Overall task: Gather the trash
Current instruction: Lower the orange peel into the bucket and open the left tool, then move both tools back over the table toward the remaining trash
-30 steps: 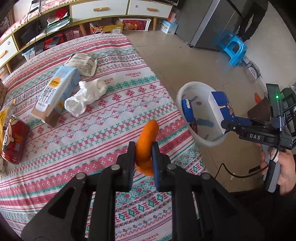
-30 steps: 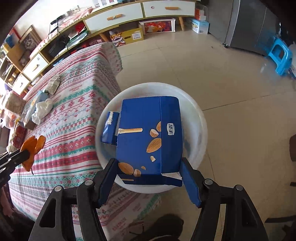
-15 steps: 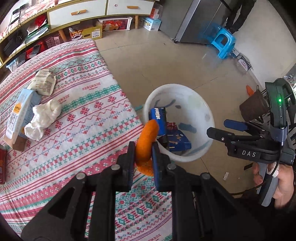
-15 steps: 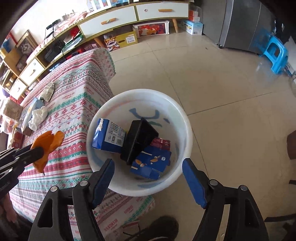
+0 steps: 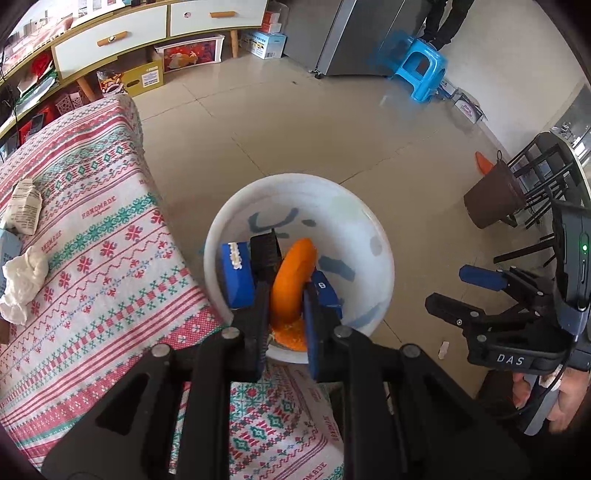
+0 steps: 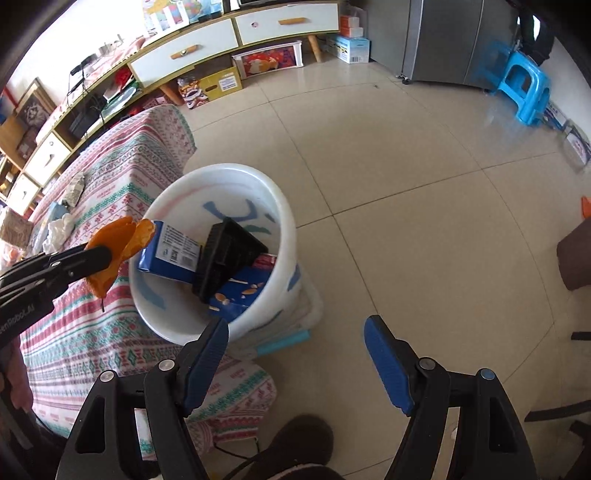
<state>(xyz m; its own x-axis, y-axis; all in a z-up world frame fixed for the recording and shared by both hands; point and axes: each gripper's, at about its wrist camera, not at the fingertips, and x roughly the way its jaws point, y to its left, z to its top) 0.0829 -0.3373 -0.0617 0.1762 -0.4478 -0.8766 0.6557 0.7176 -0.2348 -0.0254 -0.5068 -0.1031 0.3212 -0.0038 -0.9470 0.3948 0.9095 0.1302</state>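
My left gripper (image 5: 286, 291) is shut on an orange peel (image 5: 291, 284) and holds it over the white bin (image 5: 373, 236) on the floor beside the table. The right wrist view shows the same peel (image 6: 118, 251) at the bin's (image 6: 284, 229) left rim. Inside the bin lie blue cartons (image 6: 170, 253) and a black tray (image 6: 225, 258). My right gripper (image 6: 295, 350) stands open and empty just right of the bin, above the floor; its body also shows in the left wrist view (image 5: 476, 291).
The table (image 5: 92, 258) with its red-and-green patterned cloth carries crumpled white paper (image 5: 22, 284) and a wrapper (image 5: 24, 206). A brown pot (image 5: 493, 199), dark chair legs, a blue stool (image 5: 421, 70) and a low cabinet (image 6: 236, 33) stand around the tiled floor. A foot (image 6: 295, 446) is below.
The blue carton left my right gripper and fell into the bin, and that gripper drew back to the right. My left gripper carried the peel from above the table to above the bin.
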